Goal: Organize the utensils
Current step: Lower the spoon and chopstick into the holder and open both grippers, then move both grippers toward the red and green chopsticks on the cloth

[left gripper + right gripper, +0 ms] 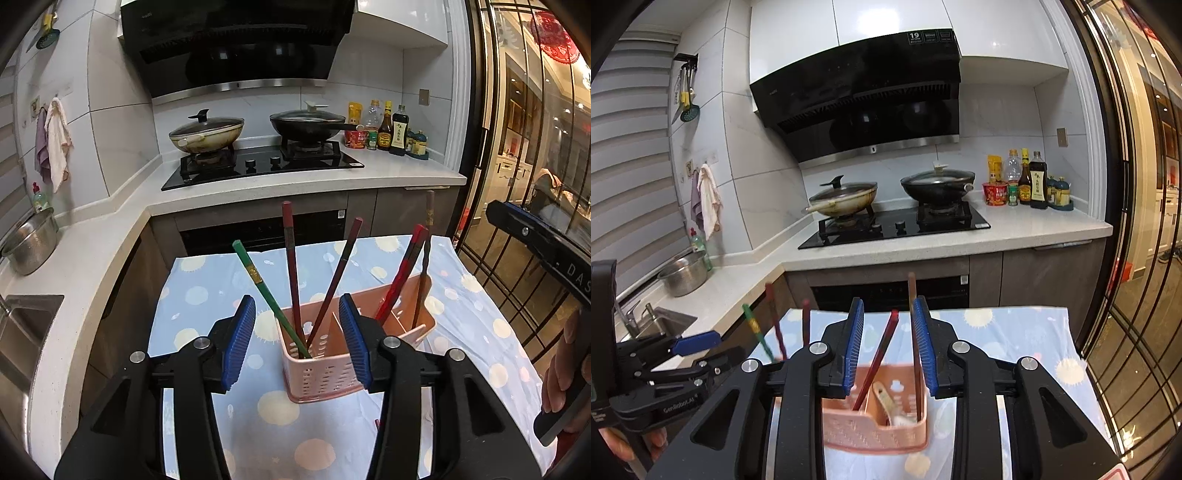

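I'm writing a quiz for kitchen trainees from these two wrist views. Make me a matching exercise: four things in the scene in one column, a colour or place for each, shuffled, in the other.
Things:
1. utensil basket
2. leftmost chopstick
3. steel bowl
4. soy sauce bottle

Colour or place:
A. on the counter beside the sink
B. pink, on the dotted blue cloth
C. right of the stove, among the condiments
D. green, leaning left out of the basket

Pairs: 1-B, 2-D, 3-A, 4-C
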`<action>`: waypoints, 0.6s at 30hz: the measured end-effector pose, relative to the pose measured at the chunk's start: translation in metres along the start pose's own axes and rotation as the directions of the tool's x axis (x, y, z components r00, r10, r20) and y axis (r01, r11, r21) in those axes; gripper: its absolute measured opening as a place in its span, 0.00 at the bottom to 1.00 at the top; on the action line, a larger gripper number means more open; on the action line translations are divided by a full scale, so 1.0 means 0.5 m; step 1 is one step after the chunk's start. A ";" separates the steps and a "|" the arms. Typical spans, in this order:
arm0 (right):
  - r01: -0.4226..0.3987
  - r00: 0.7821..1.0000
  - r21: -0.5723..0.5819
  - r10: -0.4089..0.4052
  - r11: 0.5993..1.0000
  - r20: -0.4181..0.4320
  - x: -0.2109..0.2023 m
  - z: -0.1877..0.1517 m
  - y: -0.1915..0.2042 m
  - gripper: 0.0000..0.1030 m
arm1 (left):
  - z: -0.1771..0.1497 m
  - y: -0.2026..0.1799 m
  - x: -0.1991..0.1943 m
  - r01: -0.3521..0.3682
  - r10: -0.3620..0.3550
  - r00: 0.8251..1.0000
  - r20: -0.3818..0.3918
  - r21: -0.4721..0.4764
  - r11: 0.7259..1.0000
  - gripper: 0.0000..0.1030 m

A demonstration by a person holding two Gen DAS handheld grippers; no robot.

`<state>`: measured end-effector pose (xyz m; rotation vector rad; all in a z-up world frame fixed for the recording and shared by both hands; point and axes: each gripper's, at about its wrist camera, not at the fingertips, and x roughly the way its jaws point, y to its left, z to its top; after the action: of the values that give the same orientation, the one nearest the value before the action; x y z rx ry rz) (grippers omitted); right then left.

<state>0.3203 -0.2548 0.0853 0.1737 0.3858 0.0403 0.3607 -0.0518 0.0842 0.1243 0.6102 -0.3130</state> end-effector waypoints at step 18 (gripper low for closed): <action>-0.030 0.976 0.043 0.039 0.999 -0.213 -0.138 -0.248 0.026 0.32 | -0.160 -0.041 -0.085 0.023 -0.024 0.999 -0.046 -0.021 1.000 0.59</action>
<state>0.2096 -0.2271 0.0000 0.2159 0.5983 0.0860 0.2776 -0.0438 0.0433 0.1055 0.6606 -0.3270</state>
